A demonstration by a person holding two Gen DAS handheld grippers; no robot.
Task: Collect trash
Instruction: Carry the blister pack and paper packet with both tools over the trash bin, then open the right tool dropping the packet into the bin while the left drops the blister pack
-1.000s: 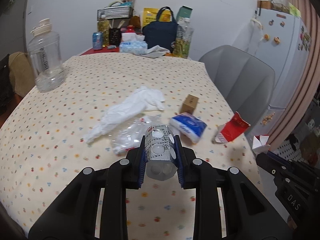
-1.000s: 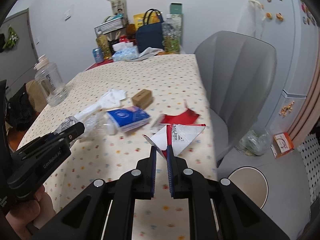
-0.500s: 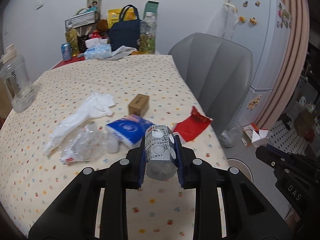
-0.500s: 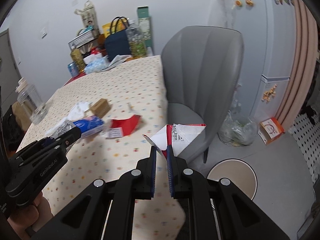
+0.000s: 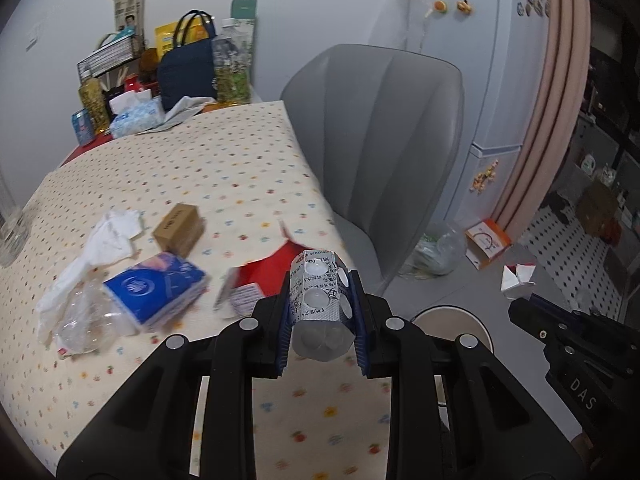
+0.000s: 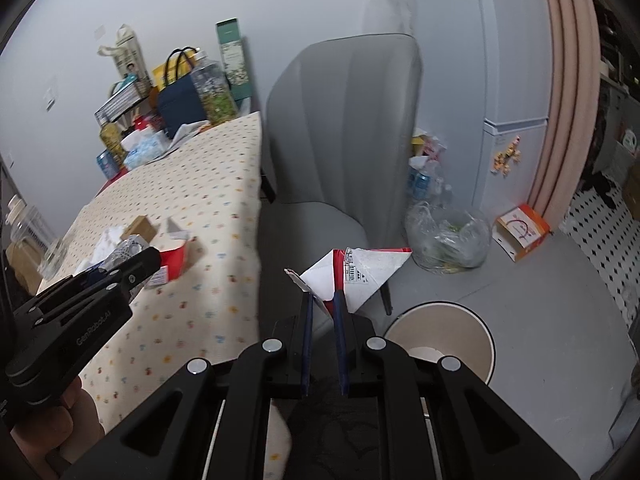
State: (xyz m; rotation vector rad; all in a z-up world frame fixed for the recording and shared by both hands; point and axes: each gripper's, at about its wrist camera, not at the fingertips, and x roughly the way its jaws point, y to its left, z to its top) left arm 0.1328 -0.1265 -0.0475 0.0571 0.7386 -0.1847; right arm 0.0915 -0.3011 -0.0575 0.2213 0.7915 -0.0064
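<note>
- blister pack (image 5: 320,304) is light, crinkly foil, prob slippery. left gripper (image 5: 322,316) has its fingers clamped on both long edges, pack bowed between them, over the surface (image 5: 224,168) edge
- torn red/white wrapper (image 6: 356,272) is thin n floppy. right gripper (image 6: 324,312) pinches its bottom corner, fingers nearly closed
- both point fwd, right one out above the bin (image 6: 440,336) on the floor

**Black frames, blue pads, silver screws**

Built alike: left gripper (image 5: 322,308) and right gripper (image 6: 323,312) in matte black plastic, slotted arms, round silver screws just behind the blue ribbed pads (image 5: 283,334). Marked "GenRobot.AI" in white along the left body, "DAS" on the right's side. Bare skin of the left hand (image 6: 52,426) behind its handle.
</note>
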